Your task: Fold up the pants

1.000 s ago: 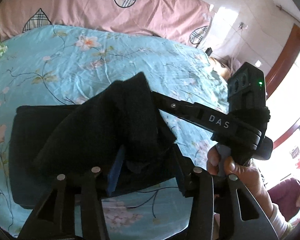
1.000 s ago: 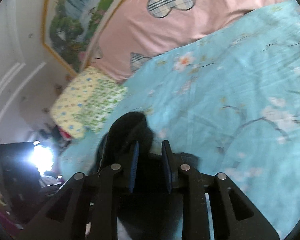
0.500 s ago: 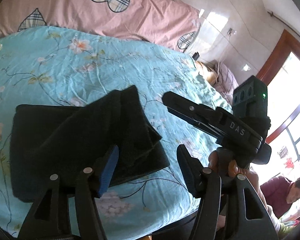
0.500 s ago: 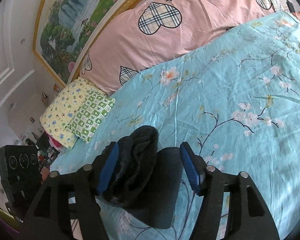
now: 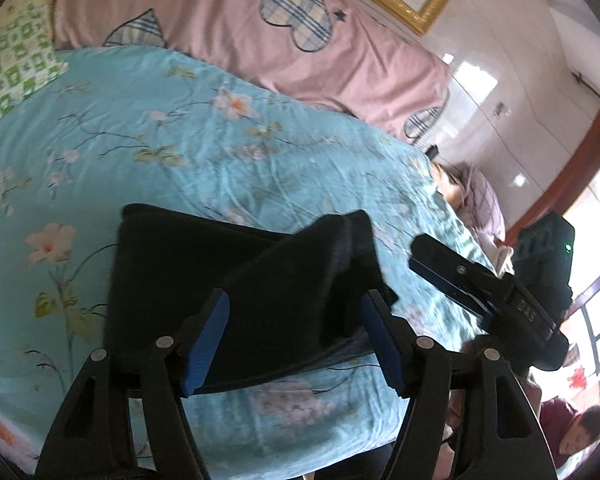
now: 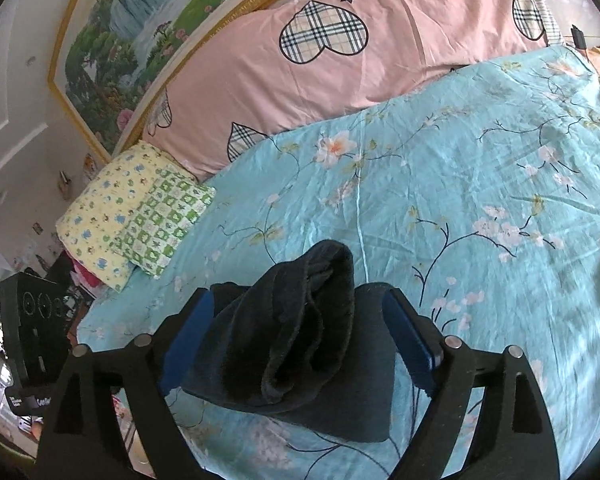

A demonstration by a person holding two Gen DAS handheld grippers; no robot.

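Just ahead of both sets of fingers, the dark, soft-fabric folded pants (image 5: 236, 280) lie on the turquoise floral bedsheet (image 5: 204, 152), near the bed's close edge. My left gripper (image 5: 294, 336) has its blue-padded fingers spread wide with nothing between them; the bundle sits beyond and partly behind the tips, its long side running across my line of reach. My right gripper (image 6: 296, 340) is likewise spread and empty, and from that side a raised roll of the pants (image 6: 312, 312) stands up between the two fingers, probably untouched by either pad, though the fisheye makes that hard to judge. The right gripper (image 5: 484, 292) shows in the left view just to the right of the bundle, so both are about equally near. Farther off lie a pink quilt with plaid hearts (image 6: 340, 60) and a yellow-and-green patterned pillow (image 6: 136, 216), well clear. I judge the loose hump needs pressing flat; nothing stands in the way.
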